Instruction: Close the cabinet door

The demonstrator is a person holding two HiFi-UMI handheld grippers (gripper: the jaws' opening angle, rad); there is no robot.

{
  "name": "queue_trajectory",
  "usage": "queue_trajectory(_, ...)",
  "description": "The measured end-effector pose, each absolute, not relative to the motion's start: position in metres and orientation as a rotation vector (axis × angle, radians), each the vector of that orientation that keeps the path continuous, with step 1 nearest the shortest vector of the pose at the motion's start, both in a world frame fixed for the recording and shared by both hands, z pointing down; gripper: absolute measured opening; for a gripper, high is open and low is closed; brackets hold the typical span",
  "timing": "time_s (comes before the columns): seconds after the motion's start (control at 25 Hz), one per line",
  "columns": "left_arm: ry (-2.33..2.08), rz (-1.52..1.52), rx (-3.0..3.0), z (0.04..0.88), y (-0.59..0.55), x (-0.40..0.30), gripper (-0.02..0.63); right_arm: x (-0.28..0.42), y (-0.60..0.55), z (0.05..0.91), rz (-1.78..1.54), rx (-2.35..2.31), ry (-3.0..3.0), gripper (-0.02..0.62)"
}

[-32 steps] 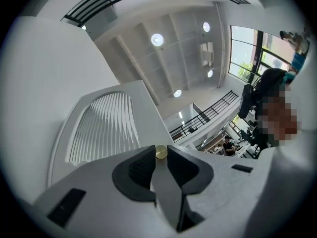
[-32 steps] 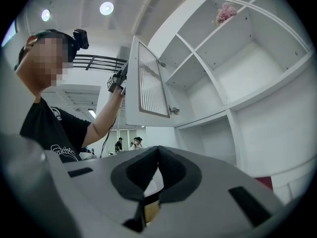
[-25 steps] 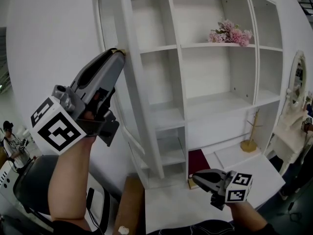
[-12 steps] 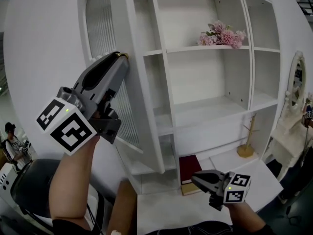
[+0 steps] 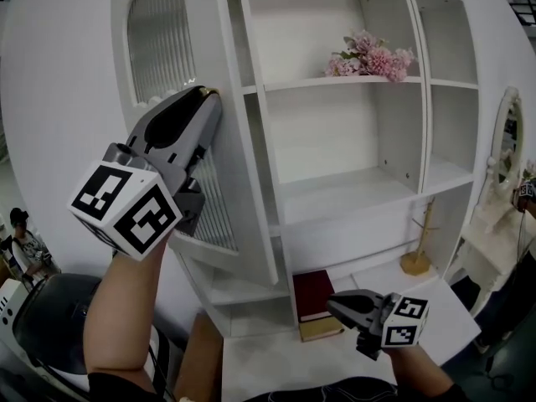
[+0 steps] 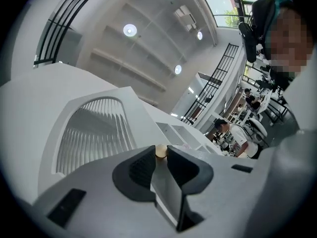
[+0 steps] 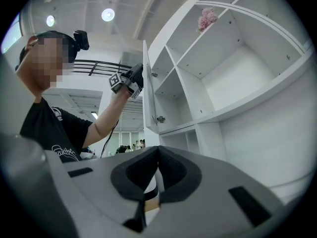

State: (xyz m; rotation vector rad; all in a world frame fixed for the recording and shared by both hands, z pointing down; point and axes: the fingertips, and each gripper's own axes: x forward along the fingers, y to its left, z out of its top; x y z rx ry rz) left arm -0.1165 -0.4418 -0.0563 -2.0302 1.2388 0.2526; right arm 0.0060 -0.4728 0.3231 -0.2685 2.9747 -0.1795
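- Nearest us, the right gripper (image 5: 335, 302) hangs low, its jaws pressed together on nothing, well apart from the door.
- Higher on our left, the left gripper (image 5: 203, 93) points upward and is clamped on the small knob (image 6: 161, 151), so this is the hand placed to do the work.
- The door (image 5: 159, 48), tall and upright with a ribbed arched pane, stands swung out from the left end of the cabinet (image 5: 352, 195).
- The opening lies behind and to the right of the knob. We judge the push must carry the knob that way, toward the shelves.
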Motion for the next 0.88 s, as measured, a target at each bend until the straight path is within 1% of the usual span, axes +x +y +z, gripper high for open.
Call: queue_trajectory(0.88,1.389,0.087,-1.828,-0.057,-0.545,-0.104,0.077,0.054,-0.532,0.326,-0.198,-0.275,2.973,0.006)
